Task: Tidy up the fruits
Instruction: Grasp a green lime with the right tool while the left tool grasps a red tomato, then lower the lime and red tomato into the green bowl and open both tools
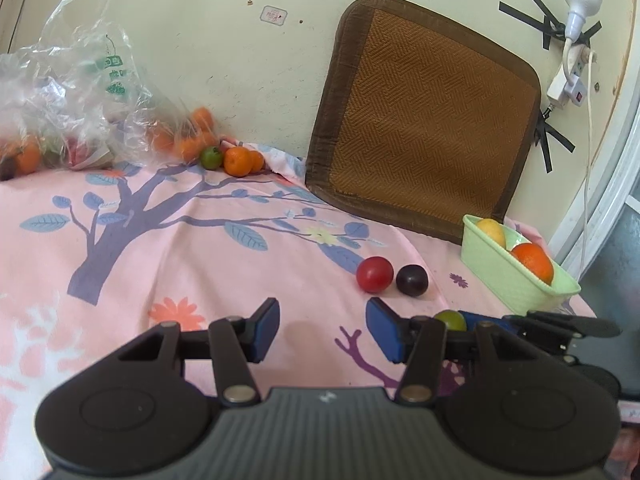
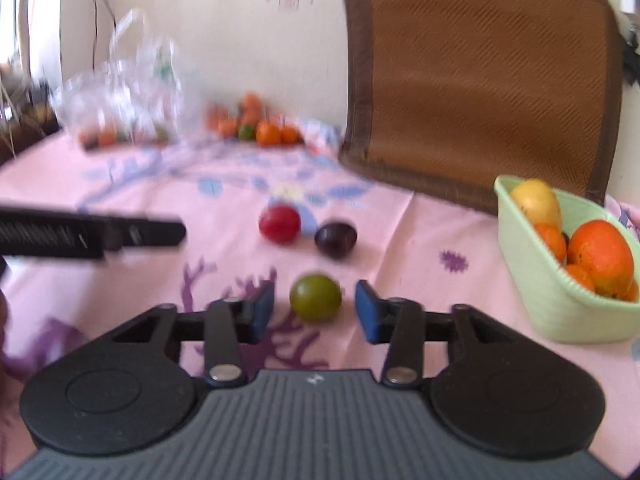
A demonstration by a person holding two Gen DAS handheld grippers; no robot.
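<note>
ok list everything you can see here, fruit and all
green fruit: 1, olive green, on the cloth between the open right fingers
red fruit: 1, red, mid cloth
dark fruit: 1, purple-black, beside the red one
basket: 1, pale green, right side, holds oranges and a yellow fruit
loose pile: several oranges, one green, by the wall
bag: 1, clear plastic, far left, fruit inside
mat: 1, brown woven, leaning on the wall
cloth: 1, pink, tree print
power strip: 1, white, on the wall
left gripper: open, empty
right gripper: open
</note>
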